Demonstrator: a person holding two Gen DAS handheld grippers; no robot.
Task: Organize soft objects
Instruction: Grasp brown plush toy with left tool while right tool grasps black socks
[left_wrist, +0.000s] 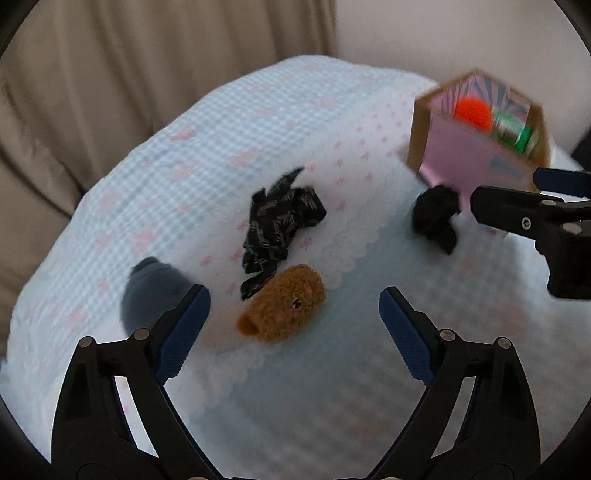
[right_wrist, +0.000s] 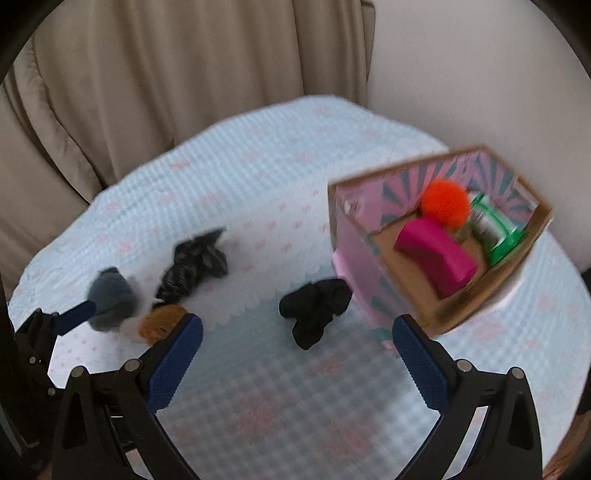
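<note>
Both grippers are spread with nothing between the pads. In the left wrist view the left gripper (left_wrist: 294, 325) frames the brown fuzzy plush toy (left_wrist: 283, 303), which lies at lower centre on the pale blue checked bed cover (left_wrist: 207, 147). In the right wrist view the right gripper (right_wrist: 297, 354) is aimed at the black crumpled fabric piece (right_wrist: 314, 308) at centre, just beside the box.

Loose items are seen clustered: a black glossy crinkled bag (left_wrist: 279, 221) touches the plush at its upper side, and a grey soft rounded toy (left_wrist: 151, 291) sits just beside the left finger, at lower left.

Risks, as judged:
- The bag's tail could be pinched along with the plush — the two are touching.
- The grey toy could be nudged by the left finger on descent.
- The black fabric lies against the box wall, so the box could be struck or shoved by the outer finger of the right gripper.
- Both views are motion-blurred, so aim may be off.

Container: an open cardboard box with pink and teal patterned lining (right_wrist: 524, 254), at right of frame. Inside are seen an orange fluffy pompom (right_wrist: 445, 203), a magenta soft block (right_wrist: 436, 256) and a green-and-white packet (right_wrist: 496, 229), not identifiable further. Room is left in the near part of the box.
</note>
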